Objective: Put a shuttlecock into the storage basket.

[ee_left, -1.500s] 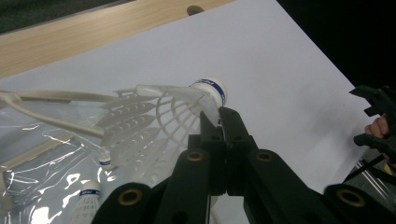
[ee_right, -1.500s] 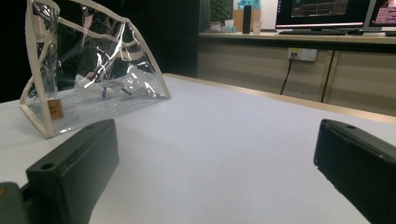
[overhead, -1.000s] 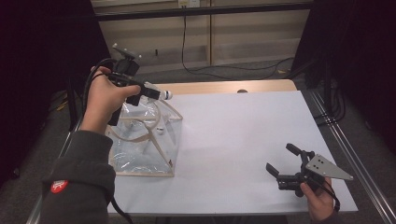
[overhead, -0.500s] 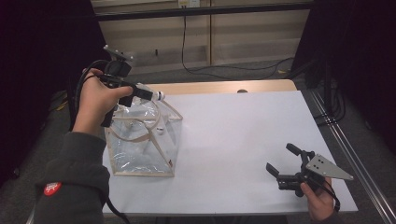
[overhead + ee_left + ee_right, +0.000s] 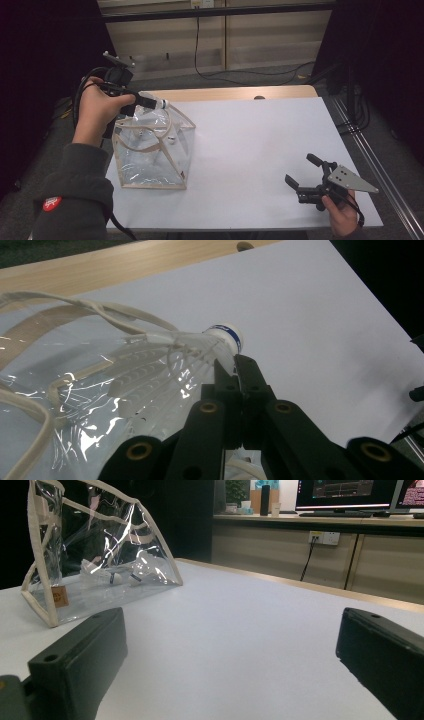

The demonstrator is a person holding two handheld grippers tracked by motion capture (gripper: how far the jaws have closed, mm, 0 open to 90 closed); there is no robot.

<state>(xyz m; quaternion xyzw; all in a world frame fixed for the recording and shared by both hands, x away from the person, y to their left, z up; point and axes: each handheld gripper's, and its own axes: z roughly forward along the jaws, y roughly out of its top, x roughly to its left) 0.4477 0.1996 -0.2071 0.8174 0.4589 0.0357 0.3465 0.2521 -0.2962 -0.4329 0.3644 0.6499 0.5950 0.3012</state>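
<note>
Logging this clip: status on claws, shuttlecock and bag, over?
Left claw shut on shuttlecock, above clear bag. Right claw open, low over table, apart from bag. Another shuttlecock inside bag. Nothing in the way.

left hand-held gripper point(image 5: 150, 102) raised, jaws clamped; right hand-held gripper point(image 5: 306, 174) low, jaws wide apart.

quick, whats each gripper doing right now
left gripper: shut on the shuttlecock, held over the clear bag
right gripper: open, holding nothing, low over the table

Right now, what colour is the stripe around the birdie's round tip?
Blue, on the white cork tip of the shuttlecock. The left gripper view shows it best.
</note>
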